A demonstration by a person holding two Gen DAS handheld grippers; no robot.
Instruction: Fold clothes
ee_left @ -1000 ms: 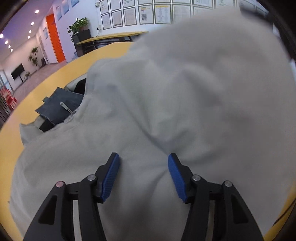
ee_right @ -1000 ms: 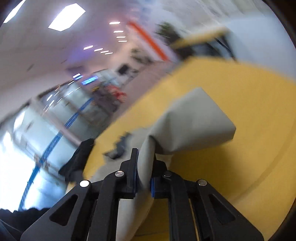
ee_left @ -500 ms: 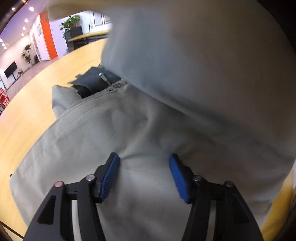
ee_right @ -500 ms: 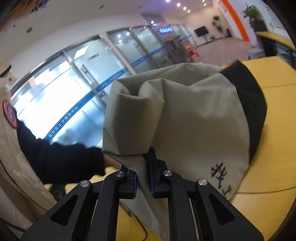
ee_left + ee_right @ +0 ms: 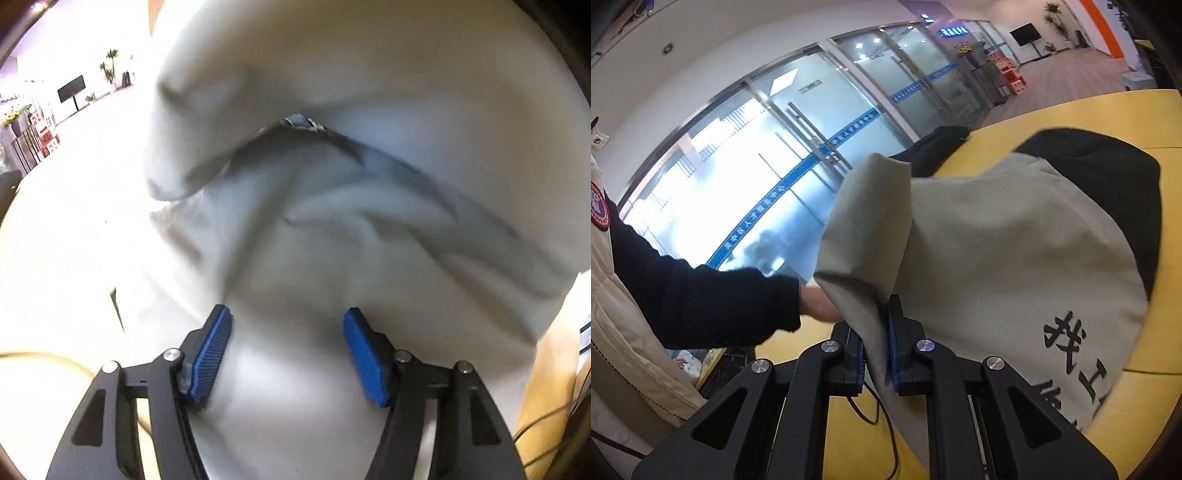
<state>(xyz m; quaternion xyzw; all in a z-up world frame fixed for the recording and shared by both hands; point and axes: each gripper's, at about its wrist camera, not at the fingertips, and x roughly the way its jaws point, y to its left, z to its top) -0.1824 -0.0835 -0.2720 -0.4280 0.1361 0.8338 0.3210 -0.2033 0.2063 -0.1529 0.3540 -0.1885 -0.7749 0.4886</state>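
Pinching grey jacket (image 5: 997, 251), right tool (image 5: 875, 354); left tool (image 5: 288, 350) apparently spread.

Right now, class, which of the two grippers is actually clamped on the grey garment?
The right gripper: its blue pads are closed on a fold of the grey garment. The left gripper has its pads spread wide, with cloth merely between them.

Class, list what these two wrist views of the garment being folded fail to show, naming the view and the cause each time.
1. Left wrist view: the grey garment is motion-blurred and fills the frame, so its fold lines are unreadable.
2. Left wrist view: the table is washed out by glare.
3. Right wrist view: the black printed characters run off the bottom edge.
4. Right wrist view: the person's hand is mostly behind the cloth.
5. The left tool stands open over the cloth; contact is unclear.
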